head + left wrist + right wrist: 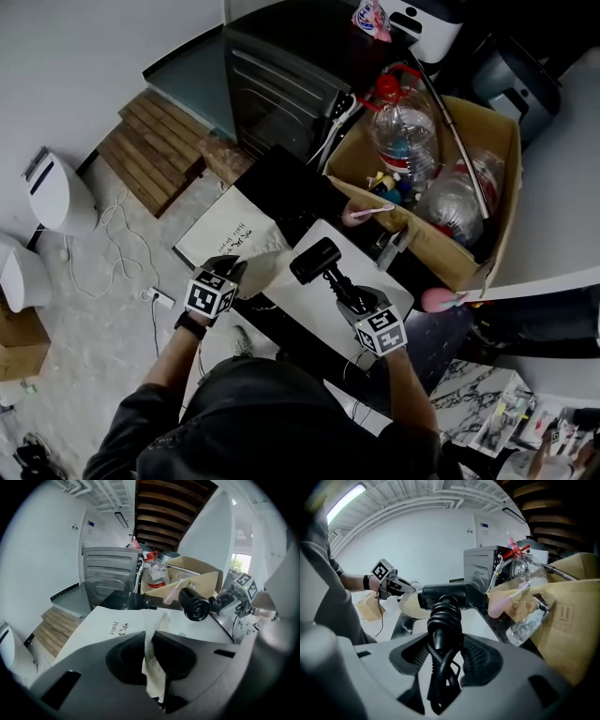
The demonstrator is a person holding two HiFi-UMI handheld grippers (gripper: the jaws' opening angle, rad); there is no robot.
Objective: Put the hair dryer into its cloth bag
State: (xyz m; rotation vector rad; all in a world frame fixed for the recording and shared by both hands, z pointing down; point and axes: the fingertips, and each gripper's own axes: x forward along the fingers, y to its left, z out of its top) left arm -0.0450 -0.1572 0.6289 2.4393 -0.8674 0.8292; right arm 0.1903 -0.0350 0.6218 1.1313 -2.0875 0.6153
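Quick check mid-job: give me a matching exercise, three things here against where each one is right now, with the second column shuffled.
1. hair dryer
2. cloth bag
3. plastic bottle

A. inside the cardboard box
B. pinched in the left claw
C. held in the right claw

Pairs: 1-C, 2-B, 3-A.

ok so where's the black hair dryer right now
In the head view the black hair dryer is near centre, its cord-wrapped handle clamped in the right gripper, just right of the cream cloth bag that the left gripper holds.
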